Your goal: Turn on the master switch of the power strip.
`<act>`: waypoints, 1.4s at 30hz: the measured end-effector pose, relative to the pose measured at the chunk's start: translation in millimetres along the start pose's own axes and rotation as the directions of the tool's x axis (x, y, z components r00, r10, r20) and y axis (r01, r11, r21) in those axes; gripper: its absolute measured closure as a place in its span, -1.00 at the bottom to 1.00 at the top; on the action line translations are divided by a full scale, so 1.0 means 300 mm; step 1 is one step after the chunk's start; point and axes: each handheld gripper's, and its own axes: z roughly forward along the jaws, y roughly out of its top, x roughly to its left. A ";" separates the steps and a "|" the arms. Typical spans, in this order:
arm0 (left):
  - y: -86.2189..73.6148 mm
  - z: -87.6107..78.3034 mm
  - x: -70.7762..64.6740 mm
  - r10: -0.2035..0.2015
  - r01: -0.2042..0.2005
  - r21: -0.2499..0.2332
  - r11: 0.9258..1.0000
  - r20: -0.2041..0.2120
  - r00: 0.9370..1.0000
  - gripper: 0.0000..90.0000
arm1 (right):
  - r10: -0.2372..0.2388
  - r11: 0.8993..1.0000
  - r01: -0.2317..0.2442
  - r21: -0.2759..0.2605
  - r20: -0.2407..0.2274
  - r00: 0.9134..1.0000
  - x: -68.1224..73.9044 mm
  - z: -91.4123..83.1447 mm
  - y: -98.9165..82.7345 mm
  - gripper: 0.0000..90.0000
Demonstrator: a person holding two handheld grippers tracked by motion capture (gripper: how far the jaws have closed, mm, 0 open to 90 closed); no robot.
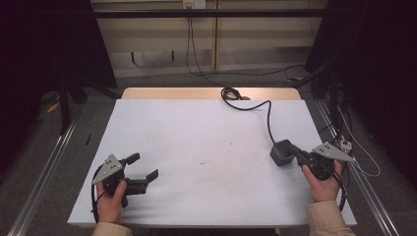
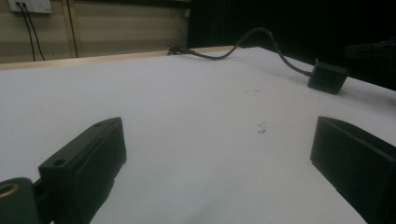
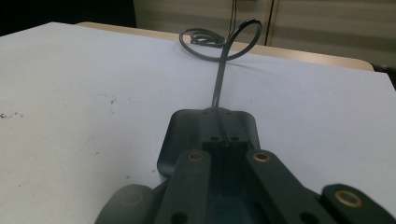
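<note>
The right gripper (image 1: 291,150) is seen with its jaws drawn together, their tips at or against the near face of a dark power adapter (image 1: 281,152) that lies flat near the right edge of the white table top (image 1: 206,128); in the right gripper view the adapter (image 3: 209,130) sits directly ahead of the closed jaws, and whether it is actually pinched or merely touched cannot be told. The left gripper (image 1: 145,167) is held with its jaws spread wide and nothing between them, low over the near left part of the table, well apart from the adapter (image 2: 328,77). From the adapter a dark cable (image 1: 265,115) is led away across the sheet to a loose coil (image 1: 231,93) at the far edge, where a strip of wooden table (image 1: 162,93) shows beyond the white surface. The work is judged to be at its start: the adapter has been reached by the right gripper but not lifted, the cable is not yet gathered, and the left gripper has not been brought in. Securing the adapter and dealing with the cable appear to be left.
</note>
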 end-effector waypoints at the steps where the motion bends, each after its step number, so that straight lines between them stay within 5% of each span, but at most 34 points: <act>1: 0.000 0.000 0.000 0.000 0.000 0.000 1.000 0.000 1.000 -0.93 | -0.001 1.000 0.001 0.001 0.000 1.000 0.001 0.001 0.000 1.00; 42: 0.002 -0.003 -0.004 -0.002 0.002 -0.005 1.000 -0.003 1.000 -0.93 | -0.019 1.000 0.018 0.022 0.020 1.000 0.006 0.030 -0.003 1.00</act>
